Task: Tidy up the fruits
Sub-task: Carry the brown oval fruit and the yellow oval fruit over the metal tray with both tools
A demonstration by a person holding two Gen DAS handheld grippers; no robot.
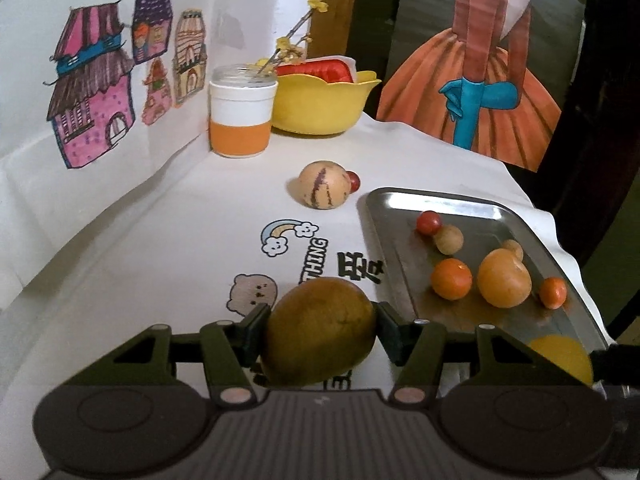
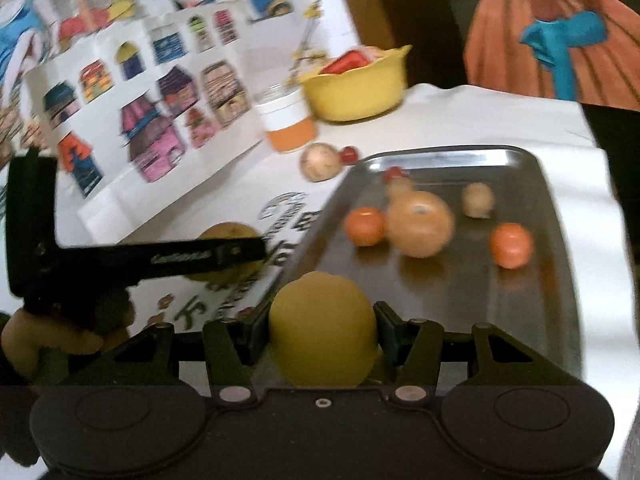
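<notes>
My left gripper [image 1: 320, 332] is shut on a brownish-green mango [image 1: 320, 330], held over the white cloth just left of the steel tray [image 1: 400, 216]. My right gripper [image 2: 323, 334] is shut on a yellow lemon [image 2: 323, 330] above the tray's near left corner [image 2: 316, 240]. On the tray lie two small oranges [image 1: 451, 279], a larger pale orange fruit [image 1: 504, 278], two tan balls [image 1: 449, 239] and a red cherry tomato [image 1: 429, 222]. A striped pale melon [image 1: 323, 185] and a red cherry tomato [image 1: 353, 181] rest on the cloth behind the tray.
A white and orange jar [image 1: 242, 116] with twigs and a yellow bowl [image 1: 320, 108] stand at the back by the drawings on the wall. The left gripper's dark body [image 2: 132, 262] and a hand [image 2: 24, 344] show at the left of the right wrist view.
</notes>
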